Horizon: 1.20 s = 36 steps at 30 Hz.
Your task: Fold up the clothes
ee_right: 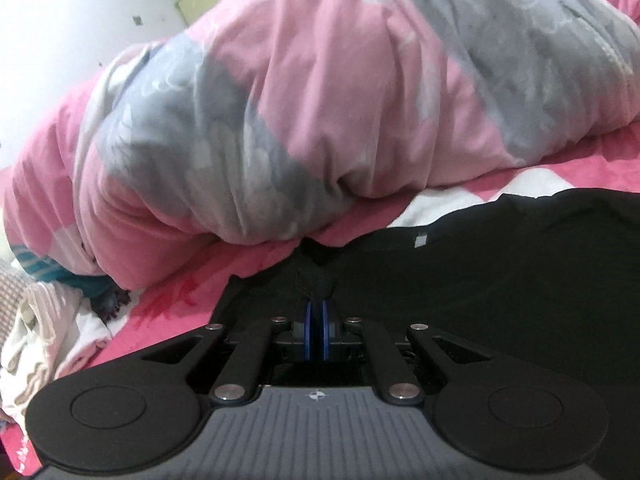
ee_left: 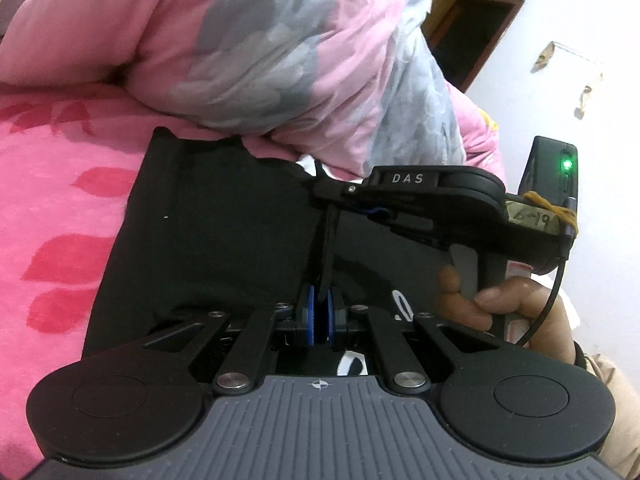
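Both tongs are clamped on the same black garment (ee_left: 208, 240). Left tongs (ee_left: 320, 312) have their blue pads nearly together with a raised fold of black cloth pinched between them. Right tongs (ee_right: 316, 332) likewise stand almost closed, a bunched knot of the dark fabric caught at their tips. In the left wrist view the right-hand tool, held in the person's hand (ee_left: 516, 312), sits just beyond and to the right of the left tongs, so the two grips are close together on one stretch of edge.

The garment lies spread on the pink bed (ee_left: 60, 208), its far edge touching the foot of a rumpled pink and grey duvet (ee_right: 320, 100). Most of the cloth stretches to the left of the left tongs and to the right of the right tongs, flat on the bedding; which part of the garment is held cannot be told.

The step in hand looks like carrying a pinched edge over to make a fold. To do it well, both grips should travel together at the same height, keeping the edge taut between them so no slack wrinkles in, and the fabric should stay clear of the duvet. Laying the edge down squarely before releasing would keep the fold straight.
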Motion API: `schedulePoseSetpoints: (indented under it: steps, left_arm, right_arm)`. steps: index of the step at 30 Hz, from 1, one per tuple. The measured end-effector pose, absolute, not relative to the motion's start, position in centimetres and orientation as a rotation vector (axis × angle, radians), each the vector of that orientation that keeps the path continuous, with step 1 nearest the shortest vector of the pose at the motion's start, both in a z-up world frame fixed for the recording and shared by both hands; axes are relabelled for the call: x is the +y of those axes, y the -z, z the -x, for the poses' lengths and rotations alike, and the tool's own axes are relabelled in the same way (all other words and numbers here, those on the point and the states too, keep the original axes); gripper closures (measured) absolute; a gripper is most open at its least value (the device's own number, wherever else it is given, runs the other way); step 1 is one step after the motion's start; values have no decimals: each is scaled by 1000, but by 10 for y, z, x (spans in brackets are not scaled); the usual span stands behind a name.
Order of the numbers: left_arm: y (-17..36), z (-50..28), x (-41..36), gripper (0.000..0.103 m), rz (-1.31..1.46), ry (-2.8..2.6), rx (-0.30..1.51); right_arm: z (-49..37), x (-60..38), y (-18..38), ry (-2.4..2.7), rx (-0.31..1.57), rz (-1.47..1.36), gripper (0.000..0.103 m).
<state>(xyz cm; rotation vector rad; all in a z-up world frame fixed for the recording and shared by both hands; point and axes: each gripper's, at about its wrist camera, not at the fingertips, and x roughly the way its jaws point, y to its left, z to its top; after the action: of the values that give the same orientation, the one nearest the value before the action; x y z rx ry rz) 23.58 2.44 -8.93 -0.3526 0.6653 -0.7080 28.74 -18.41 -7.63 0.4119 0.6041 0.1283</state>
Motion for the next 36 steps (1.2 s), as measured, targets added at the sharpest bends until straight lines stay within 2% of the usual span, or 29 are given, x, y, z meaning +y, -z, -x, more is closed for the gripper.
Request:
schedulePoseSetpoints:
  steps: [7,12,16,18,19,20,22,25,29,33,36]
  left_arm:
    - [90,-236,26,96,363,760,730]
    - [89,-242,47,93,473,805,745]
    - [79,-238,67,92,484,829,715]
    - [71,-233,78,84,452,809,684]
    - [68,-231,83,71,430,787,669]
    - [64,-228,87,65,391,746,646]
    - [59,-221,92,63,285,646,591]
    - [61,-219,90,55,138,565,582]
    - [80,-225,78,54,46,544,675]
    - [91,-220,57,54,-154,430,639]
    - [89,-213,58,54,-194,405,602]
  right_arm:
    - [-282,-193,86,-115,615,-457,98]
    - [-277,-202,90,-125,646,-519,94]
    - [-264,-207,86,-111,672,-546,76]
    - [-252,-207,79,-106,689,-538,72]
    - [-245,-205,75,-112,701,-530,70]
    - [-237,-203,71,-119,713,-523,68]
    - [-227,-198,66,-136,745,-516,66]
    - [-216,-190,63,-152,800,-517,64]
    - [-215,-179,68,-128,870,-522,64]
    - [-211,-172,65,-105,867,-509,66]
    - [-204,-163,57,-106,841,-454,69]
